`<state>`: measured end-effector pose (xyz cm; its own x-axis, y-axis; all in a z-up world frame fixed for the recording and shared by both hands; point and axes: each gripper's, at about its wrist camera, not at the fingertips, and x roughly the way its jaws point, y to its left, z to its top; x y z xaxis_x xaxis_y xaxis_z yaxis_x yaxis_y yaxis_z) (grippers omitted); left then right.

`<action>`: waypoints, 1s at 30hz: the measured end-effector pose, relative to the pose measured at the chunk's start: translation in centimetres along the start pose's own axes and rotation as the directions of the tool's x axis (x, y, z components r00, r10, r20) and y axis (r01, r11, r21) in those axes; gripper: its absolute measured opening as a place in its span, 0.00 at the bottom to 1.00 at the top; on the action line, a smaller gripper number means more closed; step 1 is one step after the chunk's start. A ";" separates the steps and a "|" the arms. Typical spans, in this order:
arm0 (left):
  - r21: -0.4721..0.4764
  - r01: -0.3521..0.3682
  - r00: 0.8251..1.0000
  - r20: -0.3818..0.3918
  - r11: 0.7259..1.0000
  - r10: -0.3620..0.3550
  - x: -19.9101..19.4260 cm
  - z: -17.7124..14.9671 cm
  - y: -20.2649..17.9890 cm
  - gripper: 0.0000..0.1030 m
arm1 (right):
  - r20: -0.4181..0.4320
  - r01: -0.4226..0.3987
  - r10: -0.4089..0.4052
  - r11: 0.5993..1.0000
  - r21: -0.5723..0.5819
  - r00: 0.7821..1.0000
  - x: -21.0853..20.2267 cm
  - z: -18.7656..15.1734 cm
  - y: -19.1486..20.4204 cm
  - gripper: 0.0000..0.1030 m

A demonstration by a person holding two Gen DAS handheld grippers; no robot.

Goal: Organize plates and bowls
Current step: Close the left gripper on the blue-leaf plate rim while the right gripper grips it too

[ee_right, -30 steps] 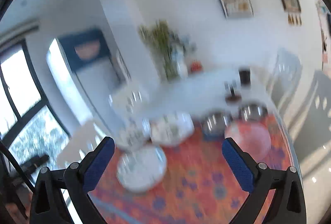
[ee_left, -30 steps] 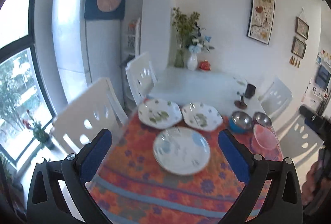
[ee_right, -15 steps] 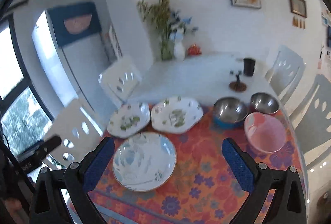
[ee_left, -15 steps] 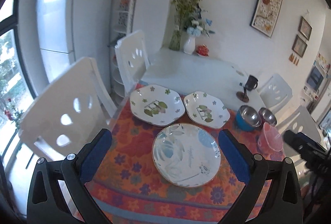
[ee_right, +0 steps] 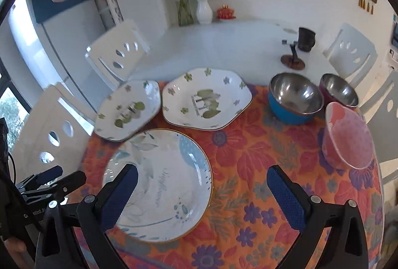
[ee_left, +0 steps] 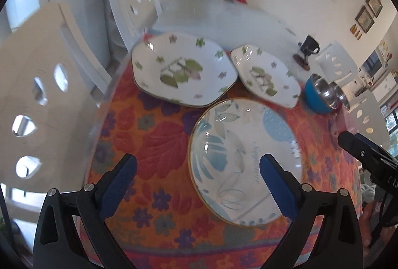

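Round blue-leaf plate (ee_right: 159,182), two octagonal floral plates (ee_right: 206,100), three bowls (ee_right: 294,97) upright on tablecloth.

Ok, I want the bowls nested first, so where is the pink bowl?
In the right wrist view the pink bowl sits at the right edge of the floral cloth, just in front of the two steel bowls.

L gripper (ee_left: 197,175) jaws wide apart, nothing held; R gripper (ee_right: 202,184) same, both angled down.
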<state>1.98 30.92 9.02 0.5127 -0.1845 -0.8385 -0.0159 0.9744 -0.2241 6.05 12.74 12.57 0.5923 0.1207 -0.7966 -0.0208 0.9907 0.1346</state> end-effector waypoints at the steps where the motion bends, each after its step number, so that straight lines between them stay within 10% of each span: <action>1: -0.003 0.007 1.000 -0.017 1.000 -0.007 0.8 0.1 0.3 0.95 | -0.023 -0.005 0.005 1.000 -0.001 1.000 1.3 0.2 -0.2 1.00; 16: -0.029 0.062 0.989 -0.130 0.998 -0.066 6.2 0.2 1.4 0.74 | -0.246 -0.050 0.062 0.997 0.054 0.967 10.0 -0.6 -1.3 0.60; 30: -0.043 0.101 0.981 -0.164 0.994 -0.107 7.7 -0.5 1.1 0.17 | -0.252 -0.090 0.104 0.994 0.066 0.962 11.0 -0.8 -1.4 0.34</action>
<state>5.50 30.51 2.14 0.3636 -0.3064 -0.8797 -0.0010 0.9442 -0.3293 11.91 12.71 3.16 0.3646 0.2350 -0.9010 -0.0204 0.9694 0.2446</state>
